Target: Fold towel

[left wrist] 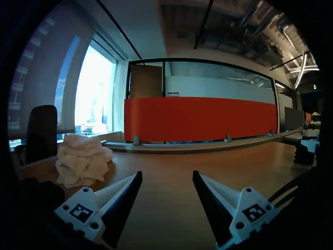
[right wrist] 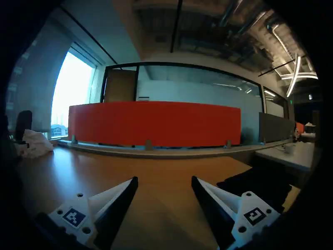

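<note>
Towel [left wrist: 83, 160], white and crumpled into a soft, lumpy heap, lies on a smooth brown wooden table [left wrist: 175, 196]. In the left gripper view it sits ahead and to the left of my left gripper [left wrist: 166, 180], clear of the fingers. That gripper's two pointed, wedge-shaped fingers, white with black inner faces, stand spread apart with bare tabletop between them. My right gripper [right wrist: 164, 183] is spread the same way, gripping nothing; in its view the towel is a small pale bundle far off at the left edge. A flat red panel [right wrist: 154, 123] runs along the table's far side. A black chair [left wrist: 41, 133] stands behind the towel.
</note>
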Demonstrator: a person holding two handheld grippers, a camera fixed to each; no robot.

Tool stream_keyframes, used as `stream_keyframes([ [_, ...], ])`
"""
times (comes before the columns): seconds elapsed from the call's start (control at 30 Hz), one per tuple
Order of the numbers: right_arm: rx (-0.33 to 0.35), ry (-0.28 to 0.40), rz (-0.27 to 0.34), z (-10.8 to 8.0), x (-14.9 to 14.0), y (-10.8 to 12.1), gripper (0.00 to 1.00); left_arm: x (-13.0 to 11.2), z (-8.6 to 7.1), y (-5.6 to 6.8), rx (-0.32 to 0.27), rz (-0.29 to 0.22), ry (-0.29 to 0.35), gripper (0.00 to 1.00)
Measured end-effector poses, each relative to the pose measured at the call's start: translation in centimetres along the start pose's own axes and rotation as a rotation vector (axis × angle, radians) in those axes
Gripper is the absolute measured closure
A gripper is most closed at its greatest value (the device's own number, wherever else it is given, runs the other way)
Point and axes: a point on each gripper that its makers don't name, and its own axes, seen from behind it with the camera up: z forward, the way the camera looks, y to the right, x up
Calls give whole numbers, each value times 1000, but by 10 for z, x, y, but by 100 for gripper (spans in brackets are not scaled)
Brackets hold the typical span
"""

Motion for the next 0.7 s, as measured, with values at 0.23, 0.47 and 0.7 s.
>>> stream_keyframes([
  [0.23,4,5,21,-2,1,-1,1,0,0,0,0,0,0,11],
  [0.47,8,5,24,-4,2,-2,1,0,0,0,0,0,0,11],
  [0.7,10,4,24,-4,2,-2,1,0,0,0,0,0,0,11],
])
